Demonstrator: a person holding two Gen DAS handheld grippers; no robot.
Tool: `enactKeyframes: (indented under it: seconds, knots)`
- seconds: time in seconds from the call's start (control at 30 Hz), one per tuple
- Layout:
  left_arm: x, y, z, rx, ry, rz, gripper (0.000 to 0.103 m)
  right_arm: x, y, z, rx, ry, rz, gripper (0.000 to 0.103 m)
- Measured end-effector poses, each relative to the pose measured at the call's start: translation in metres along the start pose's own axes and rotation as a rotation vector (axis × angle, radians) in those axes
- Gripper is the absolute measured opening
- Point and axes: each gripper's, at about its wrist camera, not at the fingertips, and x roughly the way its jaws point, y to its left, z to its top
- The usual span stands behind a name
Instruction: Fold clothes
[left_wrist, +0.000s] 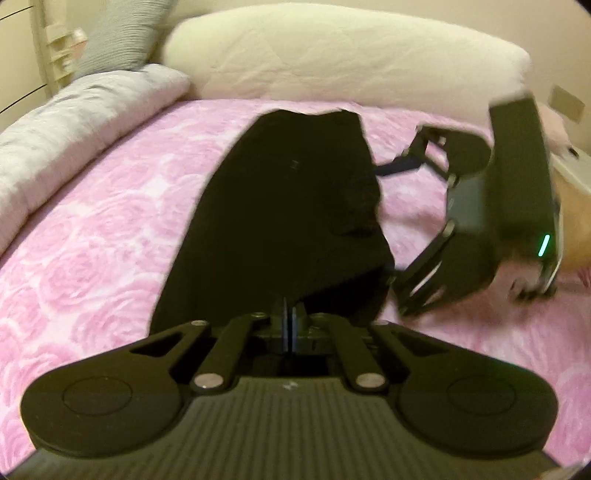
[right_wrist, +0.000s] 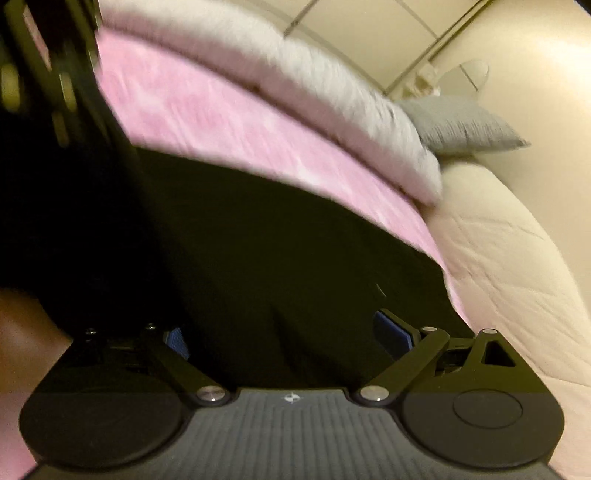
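Observation:
A black garment (left_wrist: 288, 206) lies lengthwise on the pink rose-patterned bedspread (left_wrist: 92, 221). My left gripper (left_wrist: 290, 314) is shut on the garment's near edge. My right gripper (left_wrist: 391, 225) shows at the garment's right side in the left wrist view, fingers spread wide. In the right wrist view the garment (right_wrist: 277, 258) fills the space in front of my right gripper (right_wrist: 288, 332), which is open with blue pads (right_wrist: 391, 332) apart. The cloth there lies between or just below the fingers; I cannot tell which.
A cream pillow (left_wrist: 332, 55) lies across the head of the bed. A grey-white rolled quilt (left_wrist: 74, 118) runs along the left side, with a grey cushion (left_wrist: 118, 33) behind it. A white dresser (left_wrist: 18, 55) stands at far left.

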Motion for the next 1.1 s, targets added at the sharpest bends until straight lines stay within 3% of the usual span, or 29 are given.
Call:
enactKeyframes:
  seconds: [0.3,0.43,0.57,0.77,1.0,1.1]
  knots:
    - [0.004,-0.053,-0.015,0.224,0.048,-0.117,0.002,-0.037,-0.023,-0.042,0.071,0.147,0.07,0.093]
    - [0.009,-0.067,-0.031,0.263,0.094,-0.149,0.006,-0.038,-0.025,-0.048,0.082,0.179,0.087,0.093]
    - [0.006,-0.079,-0.049,0.251,0.125,-0.144,0.014,-0.035,-0.032,-0.06,0.177,0.241,0.118,0.093]
    - [-0.046,-0.074,-0.08,0.01,0.097,-0.055,0.02,-0.068,-0.034,-0.08,0.182,0.276,0.087,0.098]
    - [-0.162,-0.061,-0.155,-0.305,0.123,0.181,0.032,-0.133,0.001,-0.059,0.182,0.186,0.25,0.099]
    - [-0.22,-0.044,-0.201,-0.439,0.151,0.298,0.045,-0.153,0.035,-0.033,0.139,0.159,0.354,0.099]
